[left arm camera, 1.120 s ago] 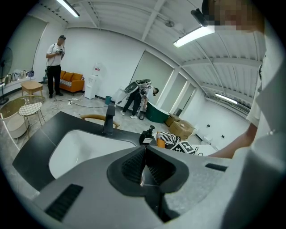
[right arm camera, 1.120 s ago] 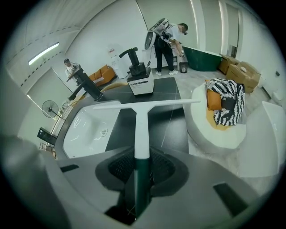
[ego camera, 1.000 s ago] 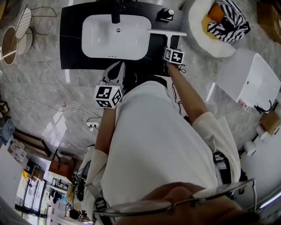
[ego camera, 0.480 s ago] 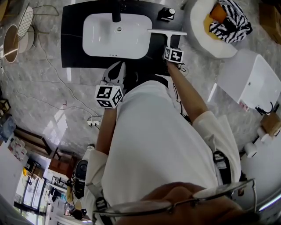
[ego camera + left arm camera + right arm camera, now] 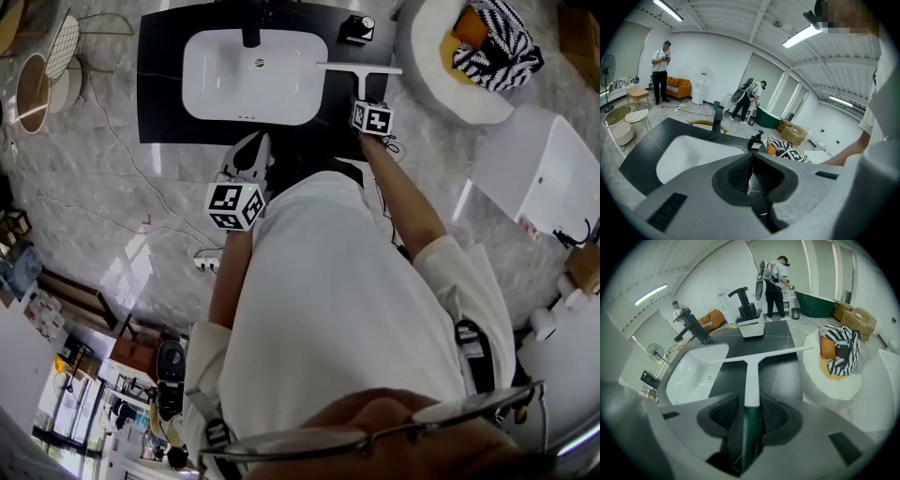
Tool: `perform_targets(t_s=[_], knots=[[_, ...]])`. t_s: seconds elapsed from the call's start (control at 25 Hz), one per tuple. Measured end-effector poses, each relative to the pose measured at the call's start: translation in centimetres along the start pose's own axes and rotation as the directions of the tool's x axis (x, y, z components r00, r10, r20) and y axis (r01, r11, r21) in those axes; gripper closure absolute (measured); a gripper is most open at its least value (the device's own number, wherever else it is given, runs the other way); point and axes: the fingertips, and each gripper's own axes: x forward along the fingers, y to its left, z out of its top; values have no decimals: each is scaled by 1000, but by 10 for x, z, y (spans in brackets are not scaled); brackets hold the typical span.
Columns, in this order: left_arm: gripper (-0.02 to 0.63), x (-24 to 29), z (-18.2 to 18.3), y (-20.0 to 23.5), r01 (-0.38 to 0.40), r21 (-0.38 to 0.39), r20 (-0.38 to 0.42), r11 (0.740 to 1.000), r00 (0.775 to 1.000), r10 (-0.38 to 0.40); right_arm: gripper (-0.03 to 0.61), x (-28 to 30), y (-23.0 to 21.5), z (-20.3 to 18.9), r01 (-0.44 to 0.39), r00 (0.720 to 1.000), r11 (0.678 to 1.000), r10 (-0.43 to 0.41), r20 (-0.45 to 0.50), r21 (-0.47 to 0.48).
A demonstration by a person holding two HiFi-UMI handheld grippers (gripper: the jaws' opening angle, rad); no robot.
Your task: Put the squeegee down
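**Squeegee on the desk, right gripper's jaws eased apart around its handle**

The squeegee (image 5: 751, 376) is shown lying on the black desk (image 5: 159, 94), just to the right of the white sink (image 5: 253, 75). Its long white blade is laid crosswise at the far end, and its dark green handle is directed back toward the person. A soap dispenser (image 5: 354, 30) is seen beyond the blade, near the desk's rear edge, and a black faucet (image 5: 250, 36) is set behind the sink.

The right gripper (image 5: 749, 394) is pointed steeply down at the desk. Its jaws have just been opening. The green handle is seen between them, with a narrow dark gap left beside it, so the handle is no longer pressed by the pads.

The left gripper (image 5: 753, 153) is held at the desk's front edge, in front of the sink and well apart from the squeegee. Its jaws are brought together at the tips, and nothing is held between them.

To the right of the desk, a striped cushion (image 5: 497, 47) is seen on a round white seat (image 5: 422, 89). Other people are visible standing in the background of both gripper views.
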Motion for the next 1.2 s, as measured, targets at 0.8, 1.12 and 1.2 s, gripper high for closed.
perform_targets(t_s=[0.8,1.12,1.2], knots=[[609,-23,21,4,170,50,62,984,983,-173,405,-88,38,9,64,968,993,-36,249,-104],[609,-50,7,28,248,46,8,968,969,-249,486,-146,64,-5,133,928,991,-122,353,-8],[609,-61,6,30,272,54,15,961,962,-273,507,-161,73,-10,141,916,990,-135,378,13]])
